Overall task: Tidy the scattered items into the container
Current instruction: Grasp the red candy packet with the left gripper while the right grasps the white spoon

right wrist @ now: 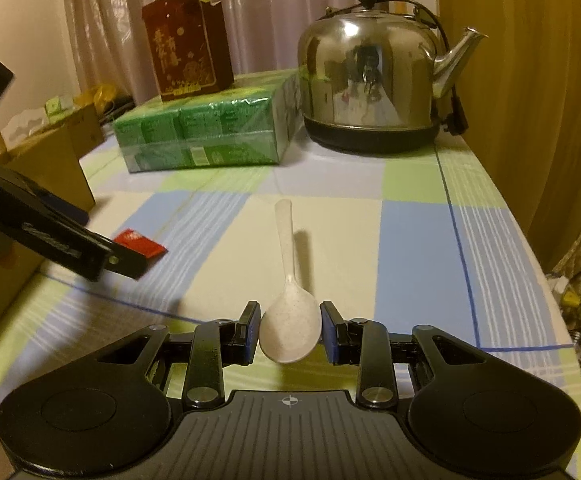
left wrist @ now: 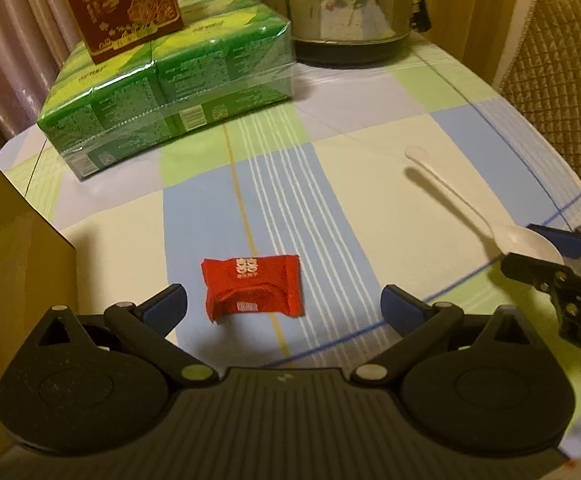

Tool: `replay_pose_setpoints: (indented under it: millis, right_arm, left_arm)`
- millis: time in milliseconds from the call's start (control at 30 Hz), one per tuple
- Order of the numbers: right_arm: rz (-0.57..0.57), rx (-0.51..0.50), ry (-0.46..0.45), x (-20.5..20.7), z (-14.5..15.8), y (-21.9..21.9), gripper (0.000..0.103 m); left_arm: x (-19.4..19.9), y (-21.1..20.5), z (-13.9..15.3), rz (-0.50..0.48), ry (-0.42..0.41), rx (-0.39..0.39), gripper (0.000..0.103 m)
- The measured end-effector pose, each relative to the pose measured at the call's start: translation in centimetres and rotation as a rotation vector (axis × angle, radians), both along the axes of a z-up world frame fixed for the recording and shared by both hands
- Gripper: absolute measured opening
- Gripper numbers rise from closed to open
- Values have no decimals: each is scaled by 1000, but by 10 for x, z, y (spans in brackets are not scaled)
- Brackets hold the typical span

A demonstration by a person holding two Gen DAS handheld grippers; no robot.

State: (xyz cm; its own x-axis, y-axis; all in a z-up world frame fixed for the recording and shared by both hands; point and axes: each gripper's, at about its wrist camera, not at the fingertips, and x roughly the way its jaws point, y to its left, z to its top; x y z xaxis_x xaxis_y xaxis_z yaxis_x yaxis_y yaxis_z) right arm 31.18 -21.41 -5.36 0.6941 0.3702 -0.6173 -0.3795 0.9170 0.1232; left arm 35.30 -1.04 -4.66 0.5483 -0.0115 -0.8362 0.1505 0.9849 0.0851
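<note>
Nothing looks tidied yet, as far as the views show: the spoon [right wrist: 290, 320] and the red sachet [left wrist: 254, 288] both lie on the checked cloth [right wrist: 410, 240], outside the cardboard box [left wrist: 14, 264]. The box's inside is not visible.

The right gripper [right wrist: 290, 332] has its jaws closed on the spoon's bowl, pads pressing both sides; the handle points toward the kettle [right wrist: 370, 88]. The left gripper [left wrist: 286, 304] is wide open, hovering just short of the sachet, which sits between its fingers' line and the green pack [left wrist: 162, 92], beside the box.

The spoon is pale, speckled plastic with a slim handle. The sachet is a flat, crinkled red wrapper with white print, lying farther from the kettle than the spoon's handle tip.

Left to do: lift both and drop them in the box.
</note>
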Motion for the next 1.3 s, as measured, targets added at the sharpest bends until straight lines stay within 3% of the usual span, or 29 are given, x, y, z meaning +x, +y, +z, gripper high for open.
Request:
replay_pose_setpoints:
  millis: [67, 400, 767, 867, 1000, 1300]
  right_arm:
    - [-2, 12, -2, -1, 1, 0, 29]
    - [-7, 26, -4, -3, 0, 2, 29]
    - [-2, 39, -35, -5, 9, 2, 29]
    - [-2, 36, -43, -6, 11, 3, 29]
    - [-4, 35, -43, -9, 14, 4, 29]
    - [-12, 40, -27, -26, 19, 0, 29]
  left_arm:
    - [7, 3, -5, 11, 12, -6, 95]
    - [26, 21, -23, 43, 50, 50, 93]
    - [40, 33, -31, 49, 93, -18, 85]
    - [41, 36, -29, 44, 99, -69, 65]
    - [39, 34, -24, 45, 101, -66, 42]
    - [-1, 20, -18, 17, 110, -113, 39]
